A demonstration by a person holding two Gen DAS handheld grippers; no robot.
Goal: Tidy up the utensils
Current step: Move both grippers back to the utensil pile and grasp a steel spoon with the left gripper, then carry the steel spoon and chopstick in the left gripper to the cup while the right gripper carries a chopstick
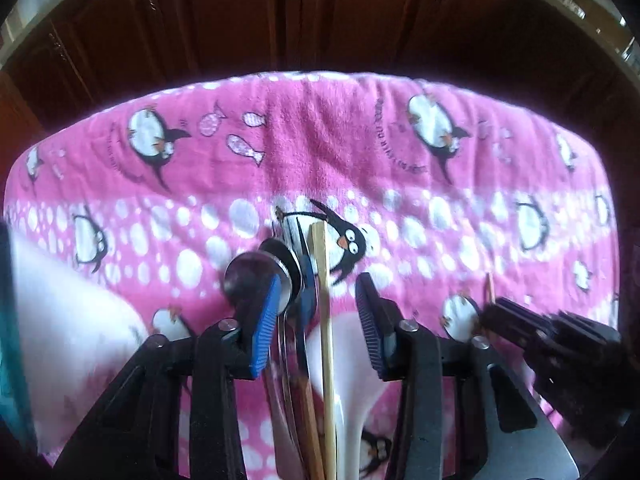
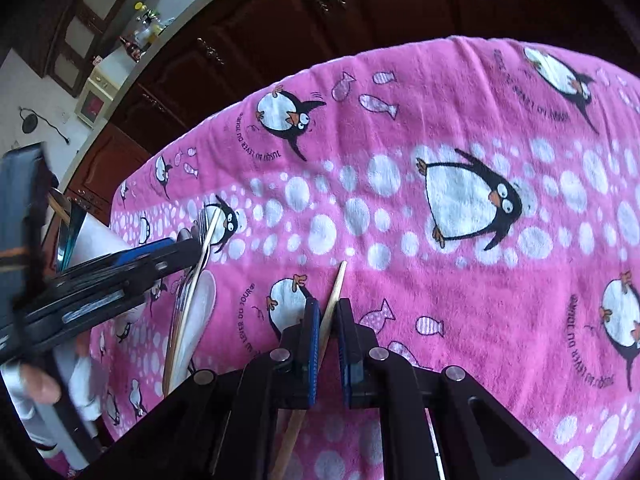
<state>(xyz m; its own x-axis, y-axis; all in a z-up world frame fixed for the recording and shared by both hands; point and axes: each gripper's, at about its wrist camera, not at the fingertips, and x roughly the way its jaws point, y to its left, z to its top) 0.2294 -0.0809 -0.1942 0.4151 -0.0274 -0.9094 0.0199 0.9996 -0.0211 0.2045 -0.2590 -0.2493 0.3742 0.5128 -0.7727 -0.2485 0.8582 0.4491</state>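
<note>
A bundle of utensils lies on the pink penguin towel (image 1: 400, 168): metal spoons (image 1: 286, 264), a wooden chopstick (image 1: 322, 280) and a white ceramic spoon (image 1: 348, 360) under them. My left gripper (image 1: 316, 300) straddles the bundle, jaws open; the left pad sits against the metal spoons and the right pad stands clear. In the right wrist view the same bundle shows a fork (image 2: 204, 216) and the white spoon (image 2: 200, 312) under the left gripper (image 2: 176, 252). My right gripper (image 2: 329, 320) is shut on a second wooden chopstick (image 2: 335, 292), whose tip points away over the towel.
Dark wooden cabinets (image 1: 320, 12) stand beyond the towel's far edge. At the left, blurred, are a metal cup (image 2: 66, 232) with a stick in it, a white shape (image 1: 60, 300) and a person's fingers (image 2: 40, 384). The right gripper's body (image 1: 552, 344) sits close beside my left one.
</note>
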